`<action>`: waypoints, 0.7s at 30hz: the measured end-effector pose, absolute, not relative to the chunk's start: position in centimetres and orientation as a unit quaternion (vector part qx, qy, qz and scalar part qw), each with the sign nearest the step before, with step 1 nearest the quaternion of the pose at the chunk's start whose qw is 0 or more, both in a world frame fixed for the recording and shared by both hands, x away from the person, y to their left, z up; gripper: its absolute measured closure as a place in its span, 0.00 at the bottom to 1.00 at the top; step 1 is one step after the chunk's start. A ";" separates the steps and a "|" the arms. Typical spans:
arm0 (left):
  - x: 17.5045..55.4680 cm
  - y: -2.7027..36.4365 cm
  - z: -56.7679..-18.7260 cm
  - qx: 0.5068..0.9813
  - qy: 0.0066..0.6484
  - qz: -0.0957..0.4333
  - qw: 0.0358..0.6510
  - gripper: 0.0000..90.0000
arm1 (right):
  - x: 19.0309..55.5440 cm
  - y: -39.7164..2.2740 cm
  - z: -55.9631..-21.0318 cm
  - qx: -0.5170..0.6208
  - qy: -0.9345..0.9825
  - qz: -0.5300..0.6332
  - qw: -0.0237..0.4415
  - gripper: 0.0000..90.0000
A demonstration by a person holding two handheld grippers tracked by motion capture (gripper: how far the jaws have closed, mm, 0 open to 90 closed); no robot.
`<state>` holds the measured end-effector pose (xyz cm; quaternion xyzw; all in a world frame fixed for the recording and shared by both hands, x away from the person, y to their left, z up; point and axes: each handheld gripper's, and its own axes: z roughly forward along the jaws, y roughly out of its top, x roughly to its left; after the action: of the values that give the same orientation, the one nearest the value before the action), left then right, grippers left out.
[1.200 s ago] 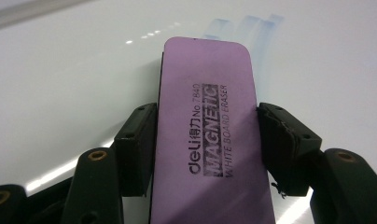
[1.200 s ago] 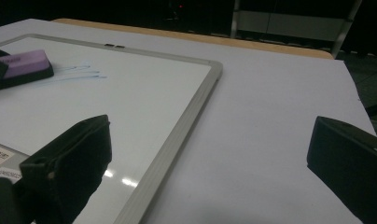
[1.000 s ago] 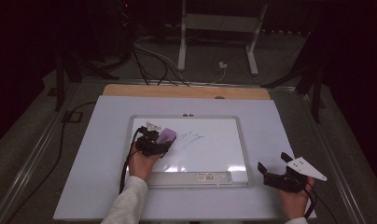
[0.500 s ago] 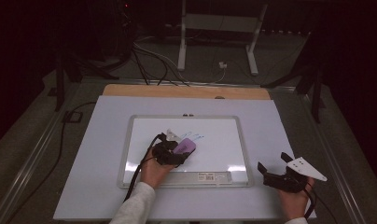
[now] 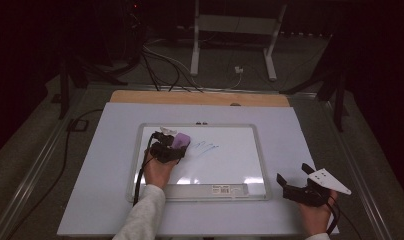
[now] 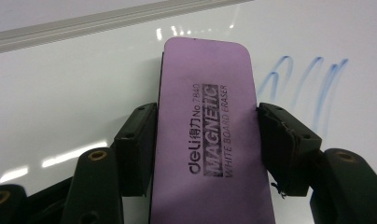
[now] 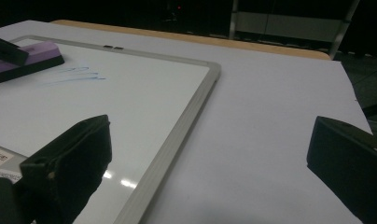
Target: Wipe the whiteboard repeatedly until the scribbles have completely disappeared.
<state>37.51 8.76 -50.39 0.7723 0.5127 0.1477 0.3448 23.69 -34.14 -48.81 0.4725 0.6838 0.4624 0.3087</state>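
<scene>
Dim room, pale worktop point(image 5: 105, 200), whiteboard point(image 5: 230, 167) lying flat on it. Most of the board looks clean; blue scribbles point(image 5: 206, 146) remain beside the purple eraser point(image 5: 180, 140), so the wiping seems unfinished. Left tongs point(image 6: 205, 149) clamp the eraser's sides, pressing it flat on the board. Right tongs point(image 5: 292, 186) rest off the board, gaping wide, empty.

Purple eraser point(image 6: 207, 140) printed in black along its top: "deli" with Chinese characters, "No.7840", "MAGNETIC" in a dark block, "WHITE BOARD ERASER", whiteboard point(image 5: 240, 165) bottom-edge label too small to read
</scene>
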 end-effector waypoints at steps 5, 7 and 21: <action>36.6 6.8 -50.3 0.795 0.477 0.131 0.351 0.47 | 23.7 -34.0 -48.8 0.470 0.685 0.463 0.309 0.01; 36.1 5.8 -50.3 0.810 0.454 0.112 0.355 0.46 | 23.7 -34.0 -48.8 0.470 0.685 0.463 0.309 0.01; 37.5 6.1 -50.1 0.799 0.478 0.135 0.338 0.47 | 23.6 -34.3 -48.7 0.473 0.682 0.465 0.309 0.01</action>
<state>37.54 6.15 -50.12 0.7991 0.4784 0.1347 0.3383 23.56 -34.35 -48.75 0.4727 0.6818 0.4653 0.3085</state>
